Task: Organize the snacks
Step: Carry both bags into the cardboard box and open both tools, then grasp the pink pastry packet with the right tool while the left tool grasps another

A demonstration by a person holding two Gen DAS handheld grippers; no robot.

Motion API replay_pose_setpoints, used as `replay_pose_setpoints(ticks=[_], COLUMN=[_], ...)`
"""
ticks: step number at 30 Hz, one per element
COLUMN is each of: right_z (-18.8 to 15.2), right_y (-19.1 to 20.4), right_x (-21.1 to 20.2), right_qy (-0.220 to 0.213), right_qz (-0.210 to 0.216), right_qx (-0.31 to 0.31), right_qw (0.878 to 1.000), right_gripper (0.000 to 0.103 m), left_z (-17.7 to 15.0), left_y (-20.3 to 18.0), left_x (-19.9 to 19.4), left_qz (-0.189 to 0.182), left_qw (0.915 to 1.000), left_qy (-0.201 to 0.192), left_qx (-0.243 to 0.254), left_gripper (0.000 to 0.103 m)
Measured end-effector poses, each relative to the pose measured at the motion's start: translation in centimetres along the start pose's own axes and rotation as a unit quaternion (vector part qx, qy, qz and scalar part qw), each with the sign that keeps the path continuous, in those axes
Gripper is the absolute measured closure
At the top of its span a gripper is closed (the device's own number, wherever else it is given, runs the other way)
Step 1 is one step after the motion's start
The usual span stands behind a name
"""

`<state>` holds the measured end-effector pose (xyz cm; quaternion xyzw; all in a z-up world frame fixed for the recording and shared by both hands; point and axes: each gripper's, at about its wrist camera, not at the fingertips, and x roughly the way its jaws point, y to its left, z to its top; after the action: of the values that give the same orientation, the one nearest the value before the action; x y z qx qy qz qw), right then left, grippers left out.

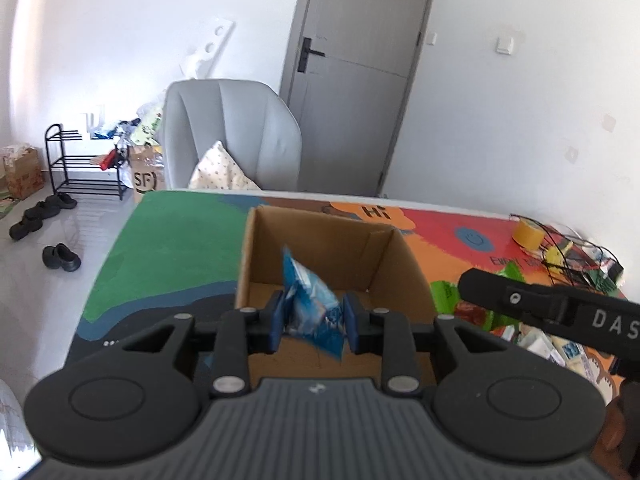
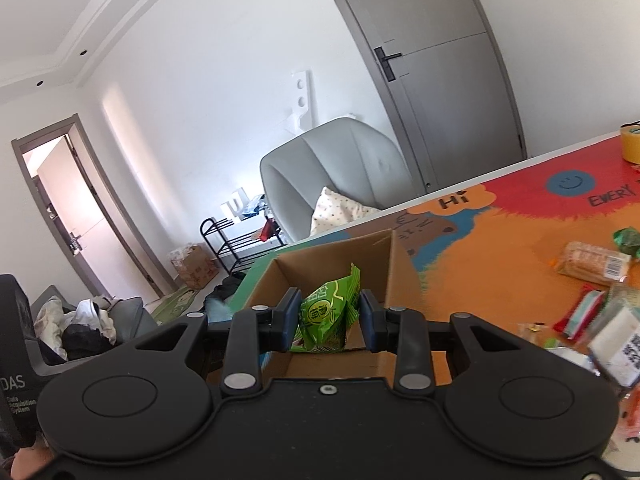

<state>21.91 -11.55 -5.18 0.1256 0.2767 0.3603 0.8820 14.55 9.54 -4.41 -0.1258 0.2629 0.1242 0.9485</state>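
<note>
Left gripper [image 1: 313, 322] pinches a blue snack packet [image 1: 314, 308], pads narrow, over the open cardboard box [image 1: 404, 258]. Right gripper [image 2: 330, 320] clamps a green snack packet [image 2: 328, 314] over the same box on the colourful table [image 2: 500, 248]. Loose snacks [image 2: 592, 264] lie right.

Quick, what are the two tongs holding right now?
Left tongs: shut on a blue snack packet.
Right tongs: shut on a green snack packet.
</note>
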Motion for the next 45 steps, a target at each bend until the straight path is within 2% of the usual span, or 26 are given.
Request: replay_pose_setpoints(ticks=[5, 14, 16, 18, 20, 22, 24, 27, 35, 45], right_z=[0.1, 0.3, 0.4, 0.3, 0.2, 0.3, 0.1, -0.3, -1.4, -2.1], right_y=[0.4, 1.1, 1.0, 0.8, 0.4, -0.1, -0.7, -1.5, -4.2, -8.0], right_x=[1.0, 2.3, 2.6, 2.3, 1.5, 1.0, 0.2, -1.0, -4.3, -8.8], right_qy=[0.009, 0.021, 0.027, 0.028, 0.015, 0.012, 0.012, 0.008, 0.009, 0.0], right_qz=[0.015, 0.047, 0.043, 0.043, 0.035, 0.029, 0.017, -0.016, -0.058, -0.102], right_qx=[0.006, 0.018, 0.023, 0.029, 0.033, 0.04, 0.044, 0.041, 0.041, 0.079], right_qw=[1.0, 0.999, 0.998, 0.998, 0.999, 0.999, 0.999, 0.999, 0.997, 0.992], right_gripper=[0.07, 0.069, 0.063, 0.037, 0.031, 0.03, 0.024, 0.012, 0.0, 0.0], left_z=[0.2, -0.1, -0.2, -0.3, -0.4, -0.6, -0.8, -1.0, -1.9, -3.6], left_y=[0.4, 1.5, 1.7, 1.9, 1.8, 1.6, 1.3, 0.6, -2.4, -6.9], left_x=[-0.8, -2.7, -2.9, -3.1, -3.2, -3.4, -3.3, -3.1, -2.7, -3.0], left_qz=[0.003, 0.011, 0.013, 0.014, 0.011, 0.008, 0.011, 0.005, -0.02, -0.072], left_qw=[0.9999, 0.9995, 0.9994, 0.9994, 0.9994, 0.9995, 0.9996, 0.9997, 0.9998, 0.9966], left_qy=[-0.007, -0.013, -0.013, -0.013, -0.012, -0.011, -0.009, -0.006, 0.005, 0.025], left_qx=[-0.008, -0.026, -0.028, -0.03, -0.029, -0.028, -0.025, -0.022, -0.004, 0.031], left_gripper=[0.069, 0.048, 0.041, 0.034, 0.026, 0.019, 0.015, 0.013, 0.009, 0.006])
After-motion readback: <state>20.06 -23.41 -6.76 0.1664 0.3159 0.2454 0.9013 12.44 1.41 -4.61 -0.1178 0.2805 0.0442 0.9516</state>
